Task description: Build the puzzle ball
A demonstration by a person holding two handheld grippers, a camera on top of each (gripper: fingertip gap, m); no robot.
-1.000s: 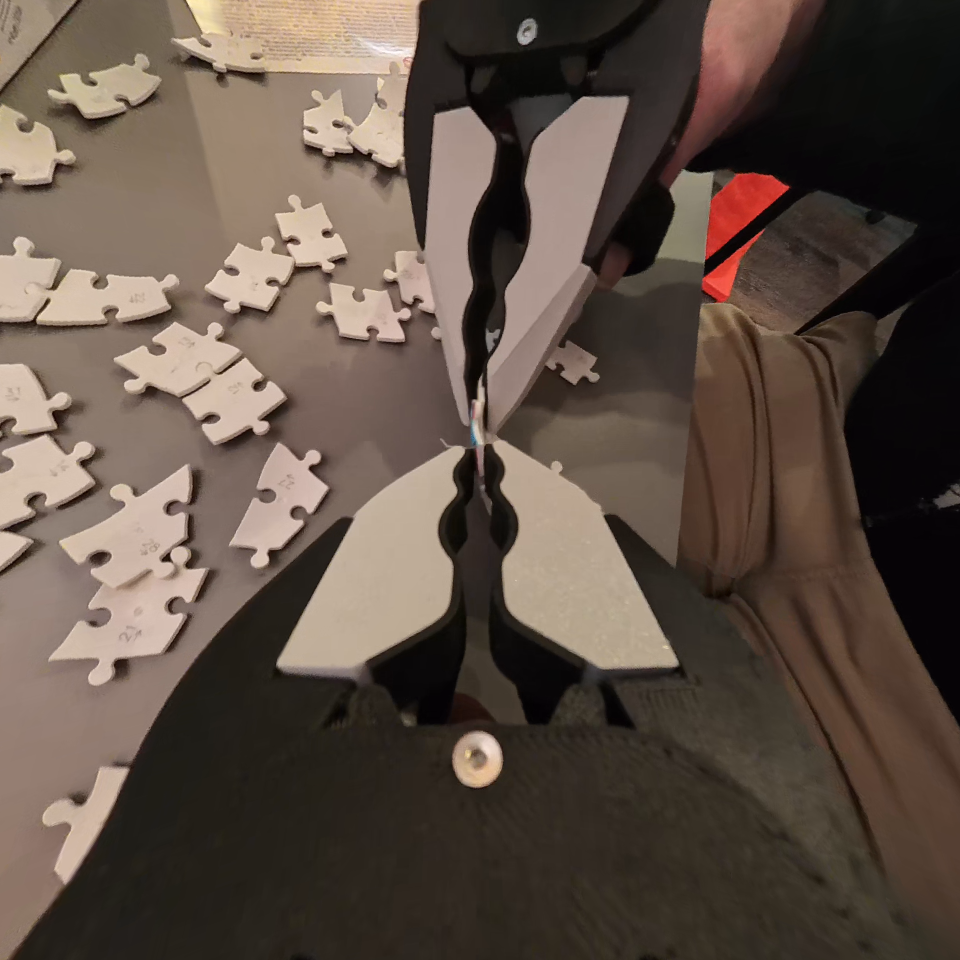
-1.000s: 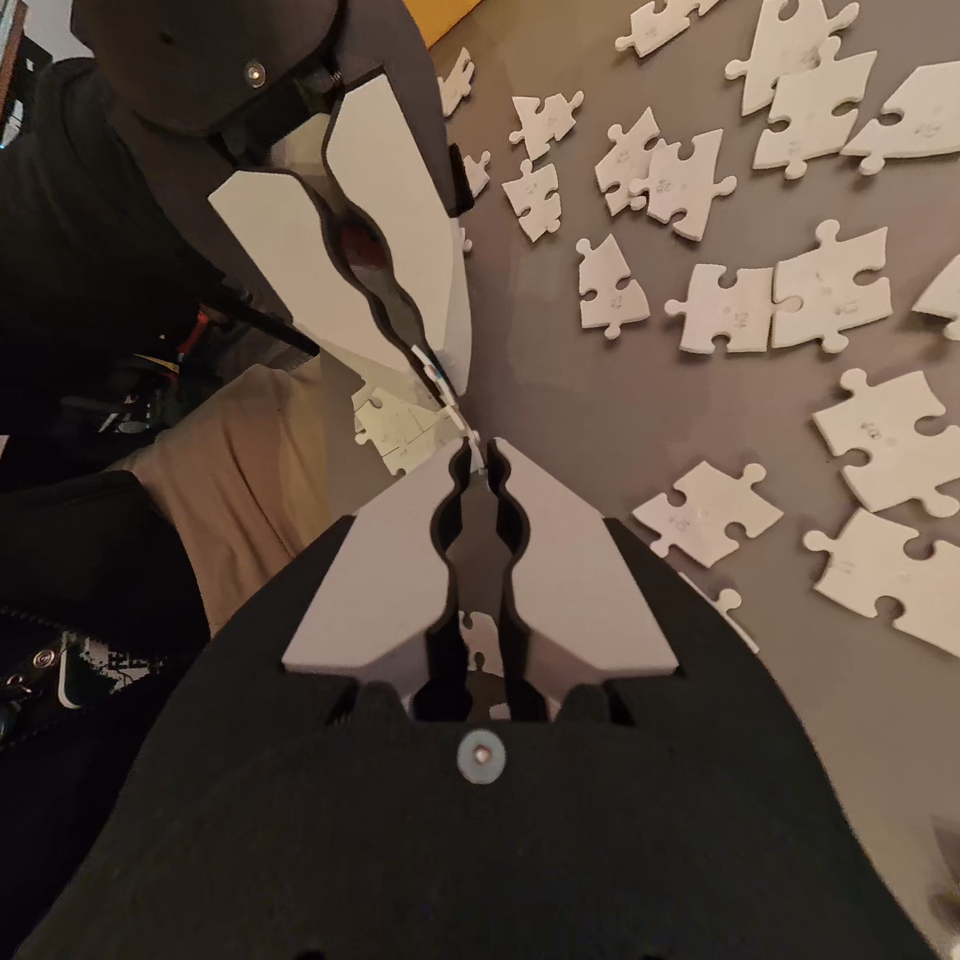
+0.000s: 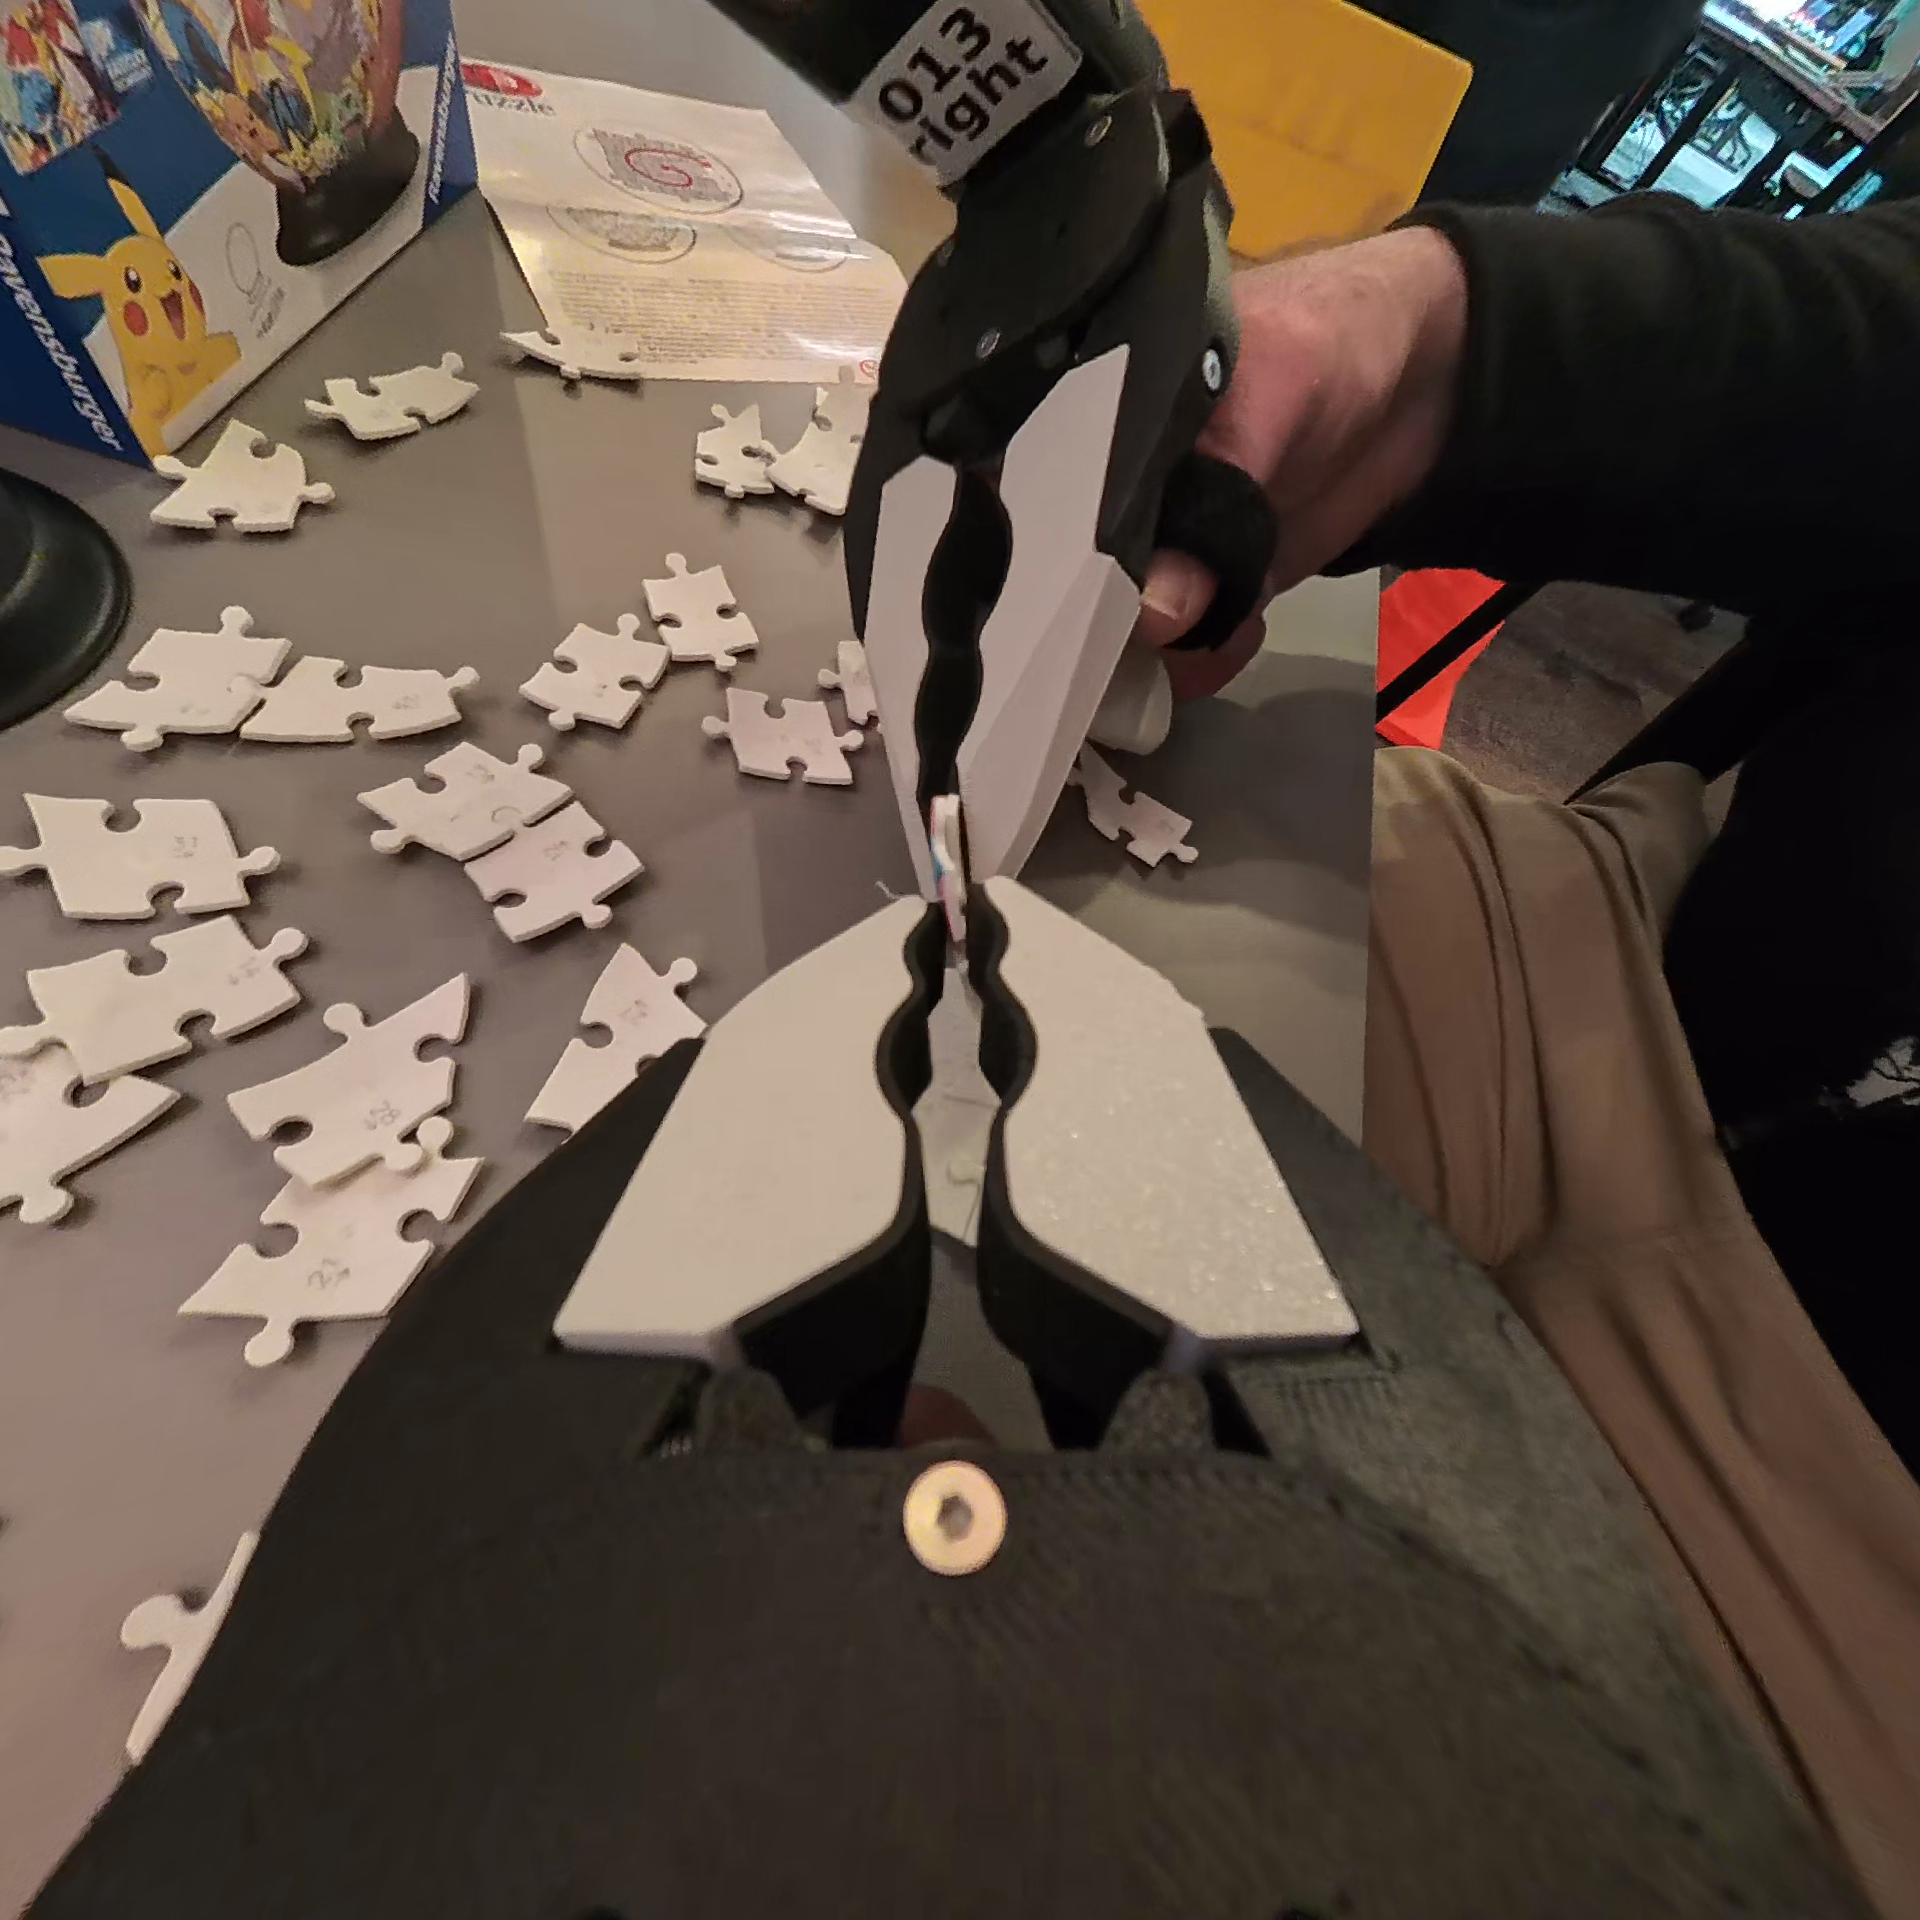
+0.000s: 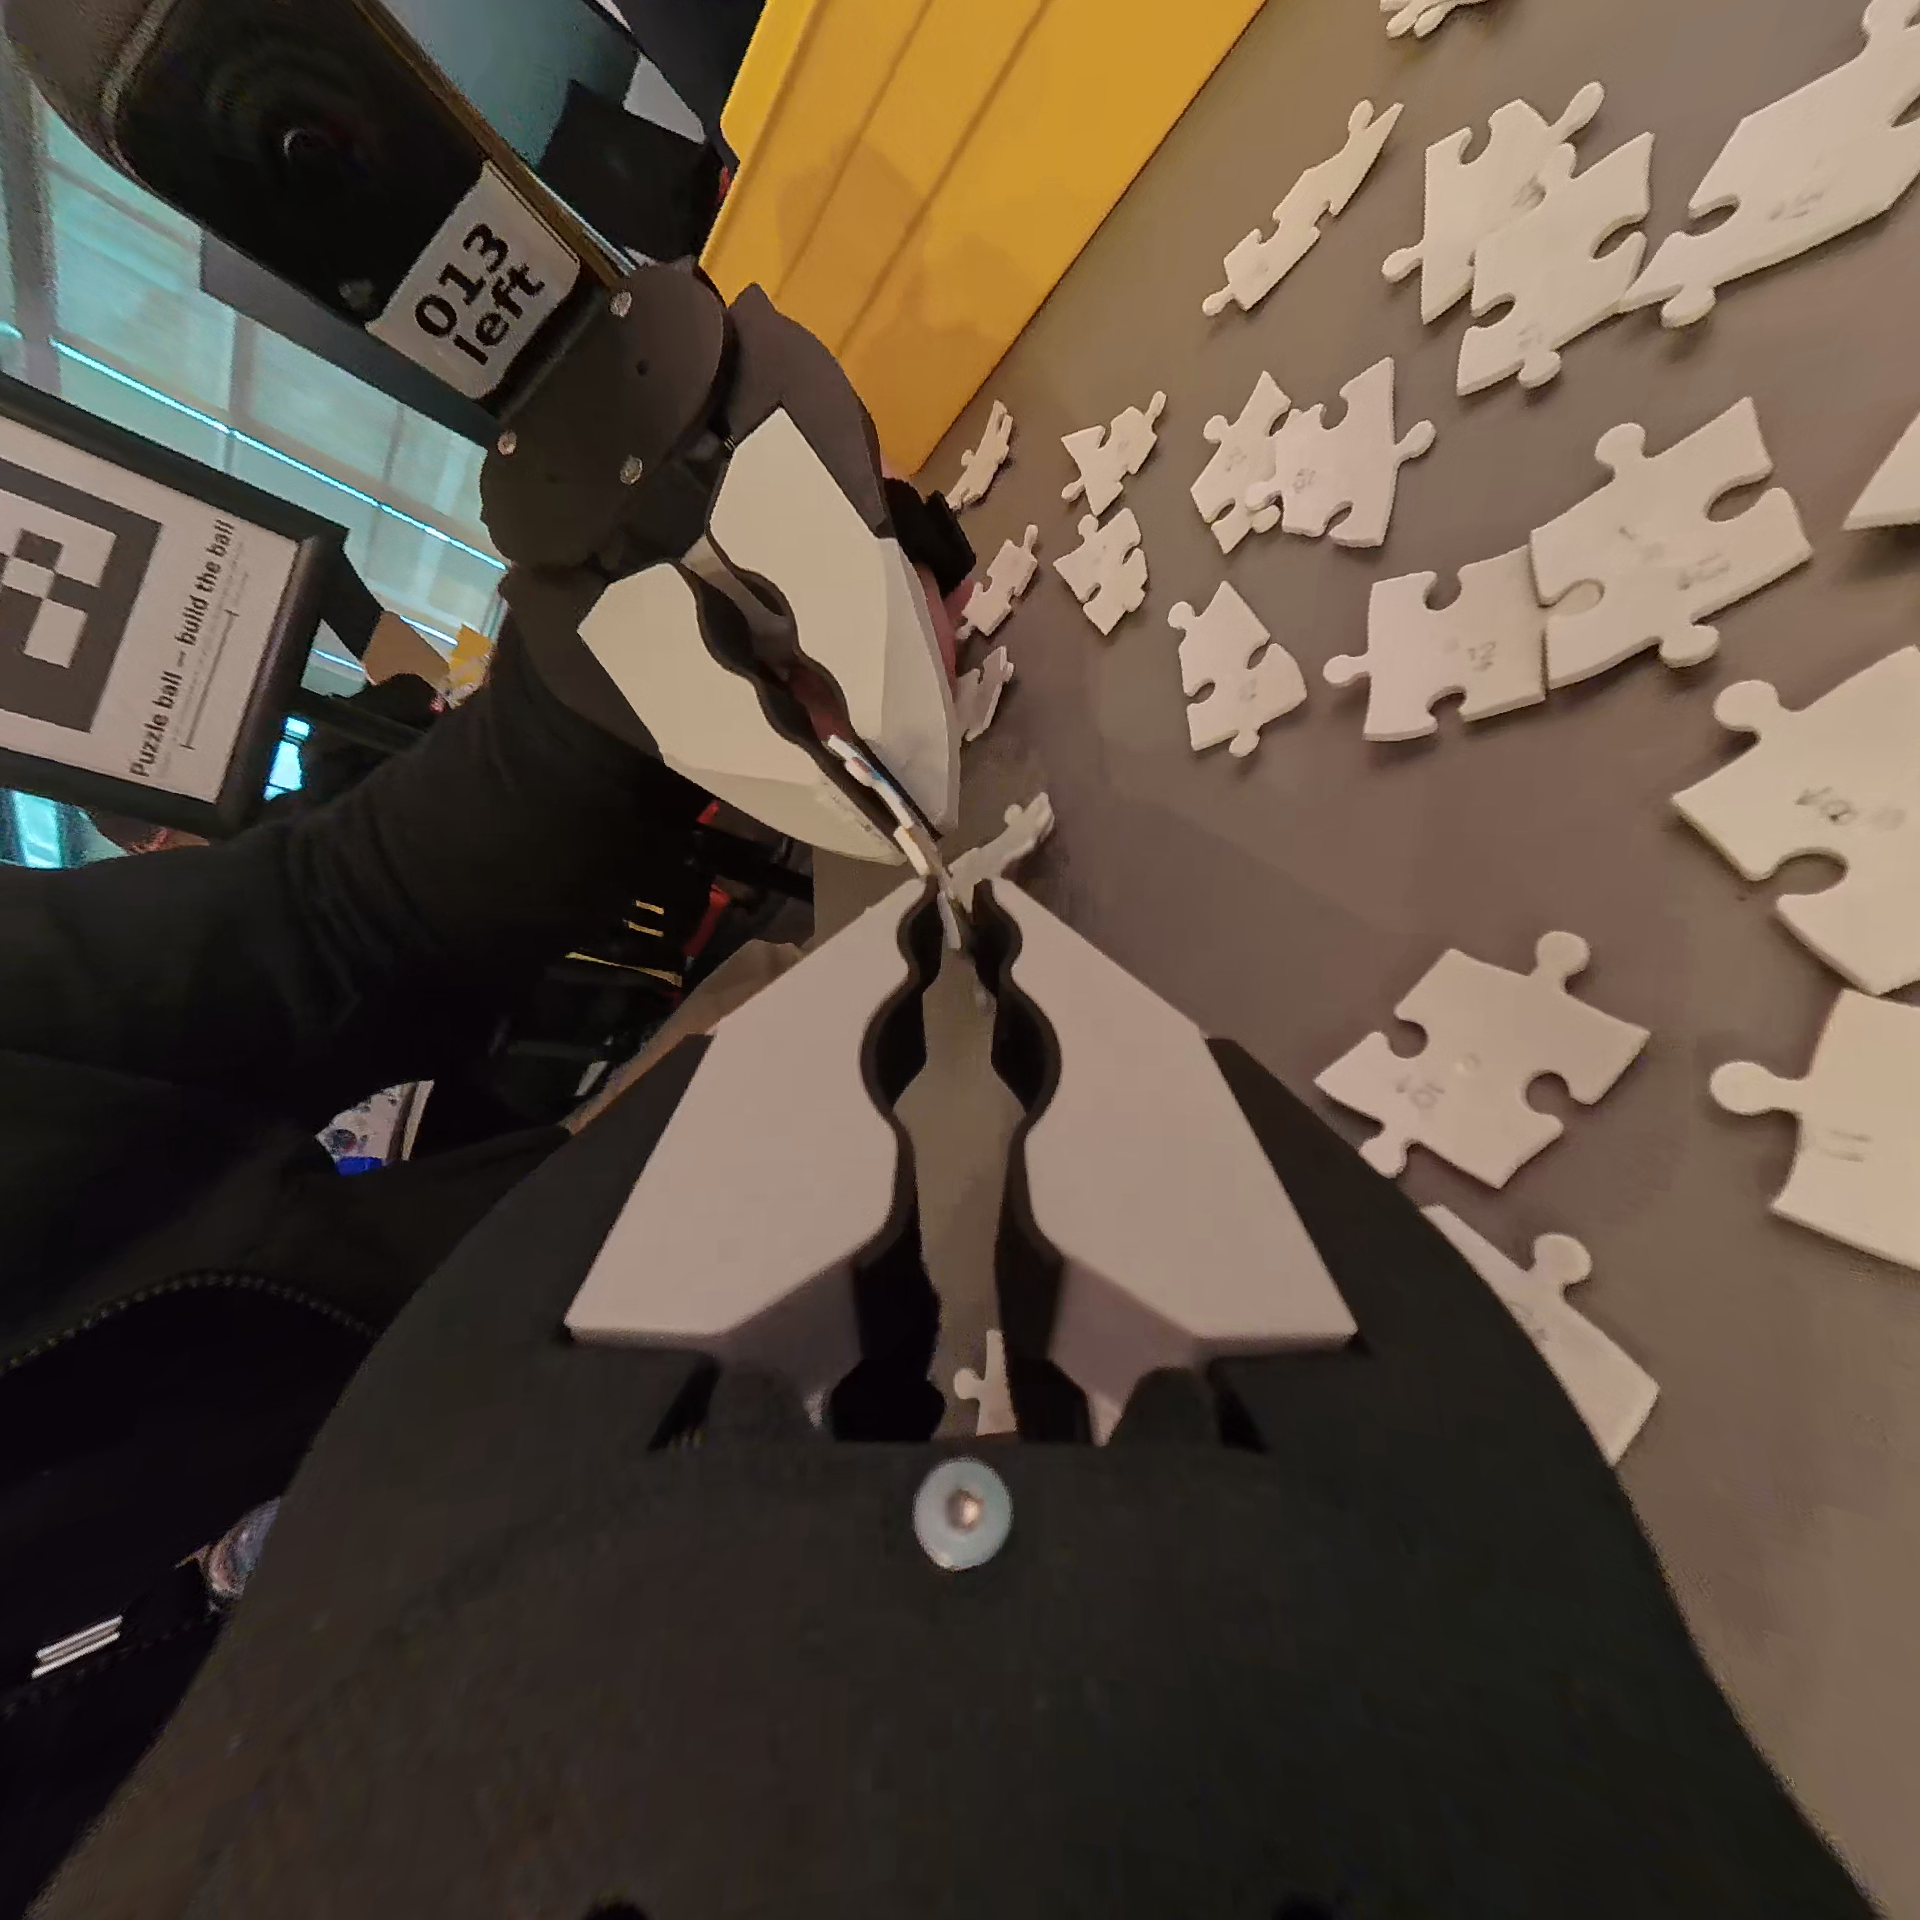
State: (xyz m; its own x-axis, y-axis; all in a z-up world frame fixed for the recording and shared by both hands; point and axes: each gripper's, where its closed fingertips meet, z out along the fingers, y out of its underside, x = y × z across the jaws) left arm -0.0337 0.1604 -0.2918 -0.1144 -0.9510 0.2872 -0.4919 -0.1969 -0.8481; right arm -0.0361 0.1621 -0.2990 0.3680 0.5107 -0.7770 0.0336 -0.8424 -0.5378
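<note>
My left gripper and my right gripper meet tip to tip above the grey table, near its front edge. Each is shut on a puzzle piece held edge-on. In the left wrist view the right gripper's piece shows a coloured edge and reaches into my left jaws. In the right wrist view my right gripper pinches a white piece, and the left gripper holds another piece against it. Whether the two pieces interlock is hidden.
Several loose white pieces lie face down across the table. A puzzle box, an instruction sheet and a black stand sit at the far left. A yellow bin lies behind. A person's leg is beside the table edge. My two grippers' fingertips are within a few centimetres of each other.
Both grippers stay shut and tip to tip on the pieces. Both views have tilted up, so the box, the sheet and the room behind now show.
</note>
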